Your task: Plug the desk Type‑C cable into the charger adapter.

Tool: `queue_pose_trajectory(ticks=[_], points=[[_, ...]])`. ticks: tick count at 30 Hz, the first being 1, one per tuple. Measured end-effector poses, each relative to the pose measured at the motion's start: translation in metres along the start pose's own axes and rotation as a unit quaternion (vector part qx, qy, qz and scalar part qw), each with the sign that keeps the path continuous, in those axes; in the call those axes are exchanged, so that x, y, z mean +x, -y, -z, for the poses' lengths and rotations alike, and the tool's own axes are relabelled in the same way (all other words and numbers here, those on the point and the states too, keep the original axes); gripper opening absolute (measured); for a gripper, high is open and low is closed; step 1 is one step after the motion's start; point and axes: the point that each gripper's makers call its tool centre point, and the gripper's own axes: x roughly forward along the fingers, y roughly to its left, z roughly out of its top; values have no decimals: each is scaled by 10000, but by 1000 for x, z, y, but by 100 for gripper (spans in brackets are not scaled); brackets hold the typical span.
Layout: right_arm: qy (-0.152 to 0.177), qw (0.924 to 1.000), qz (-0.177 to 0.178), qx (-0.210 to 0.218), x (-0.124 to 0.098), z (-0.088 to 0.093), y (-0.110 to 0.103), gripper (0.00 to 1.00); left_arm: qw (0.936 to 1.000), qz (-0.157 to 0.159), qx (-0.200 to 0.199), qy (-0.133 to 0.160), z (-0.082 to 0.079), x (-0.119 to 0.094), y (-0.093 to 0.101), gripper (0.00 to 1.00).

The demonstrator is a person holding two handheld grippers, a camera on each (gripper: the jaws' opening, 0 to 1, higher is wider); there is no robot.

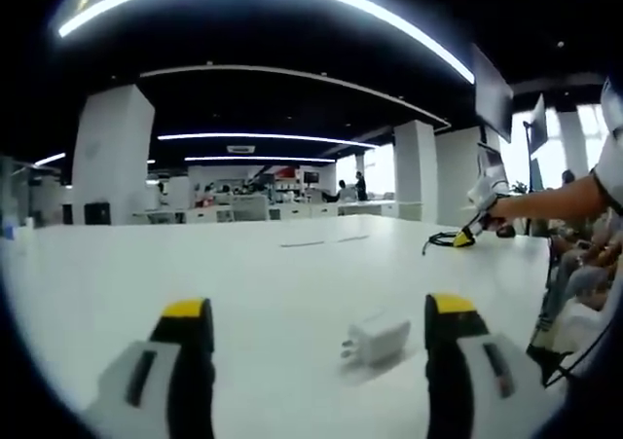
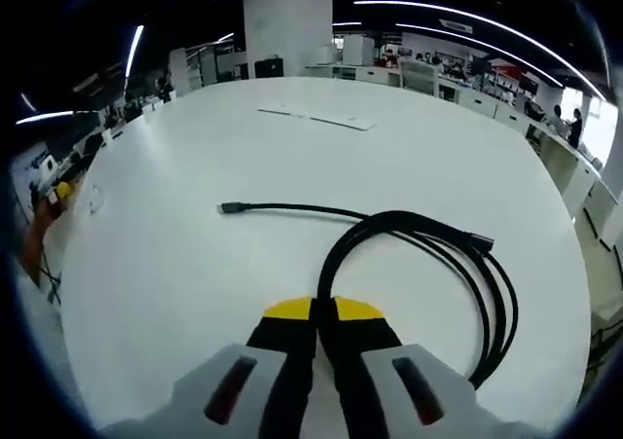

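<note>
A small white charger adapter (image 1: pixel 375 340) lies on the white table (image 1: pixel 273 274), prongs to the left, between my left gripper's (image 1: pixel 319 308) wide-open yellow-tipped jaws and nearer the right one. Neither jaw touches it. In the right gripper view a black Type-C cable (image 2: pixel 409 227) lies in loose loops on the table, one plug (image 2: pixel 230 207) stretched out to the left and another plug (image 2: pixel 482 241) at the right. My right gripper (image 2: pixel 319 310) is shut on a strand of that cable. Far right in the left gripper view, the right gripper (image 1: pixel 467 235) sits at the cable (image 1: pixel 438 239), held by a person's arm.
The white table (image 2: pixel 195 283) is broad and round-edged. Flat pale sheets (image 2: pixel 316 118) lie far across it. An open office with pillars, desks and distant people surrounds it. A person's body and dark cords (image 1: pixel 560 332) stand at the table's right edge.
</note>
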Motion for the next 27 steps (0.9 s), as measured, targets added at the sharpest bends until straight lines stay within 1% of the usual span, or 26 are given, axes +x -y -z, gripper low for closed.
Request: queue_pose_trajectory(ticks=[3, 6, 10, 15, 17, 20, 27], points=[[5, 10000, -9, 18, 0, 0, 1, 4, 9999, 63, -79, 76, -2, 0, 3, 94], [-4, 10000, -25, 10, -1, 0, 1, 4, 9999, 53, -59, 85, -3, 1, 3, 99], [-20, 10000, -56, 7, -1, 0, 0, 4, 9996, 5, -49, 266, -10, -1, 0, 100], [-46, 10000, -84, 7, -3, 2, -3, 4, 9995, -7, -25, 300, -11, -2, 0, 100], [-52, 9999, -111, 31, -3, 2, -5, 4, 9995, 12, 59, 309, -11, -2, 2, 100], [-55, 9999, -128, 32, -5, 5, -12, 4, 9985, -19, 181, 509, -19, -4, 2, 100], [-75, 9998, -163, 26, -8, 8, -19, 4, 9986, 9, 299, 428, -18, -3, 2, 100]])
